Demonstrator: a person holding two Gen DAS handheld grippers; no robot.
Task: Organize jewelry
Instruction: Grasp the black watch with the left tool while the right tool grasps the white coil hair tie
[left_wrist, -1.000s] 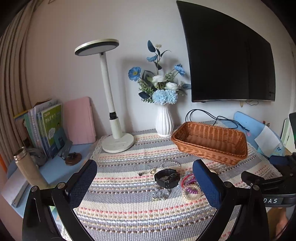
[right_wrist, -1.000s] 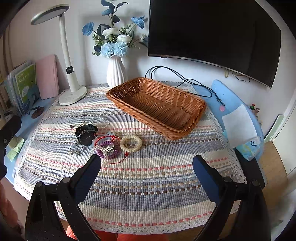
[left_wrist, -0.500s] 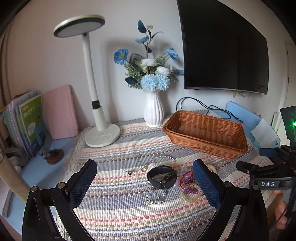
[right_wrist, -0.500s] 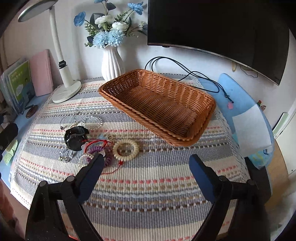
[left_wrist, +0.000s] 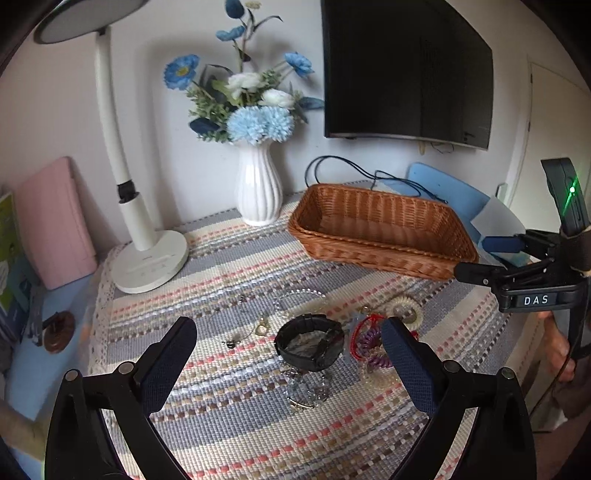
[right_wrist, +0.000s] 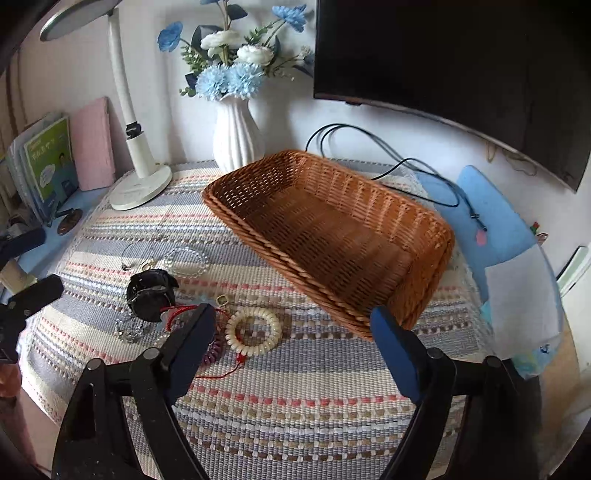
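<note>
A pile of jewelry lies on the striped cloth: a black watch, a cream bead bracelet, red and purple cords, a clear bead bracelet and a thin necklace. An empty wicker basket stands behind them. My left gripper is open and empty, low over the watch. My right gripper is open and empty, just right of the cream bracelet and in front of the basket; it also shows in the left wrist view.
A white vase of blue flowers and a white desk lamp stand at the back. A pink folder and books lean at the left. A TV hangs on the wall, with cables below.
Both grippers have moved forward and lower toward the table. The left one has closed in on the watch; the right one has come close to the cream bracelet and the basket.
</note>
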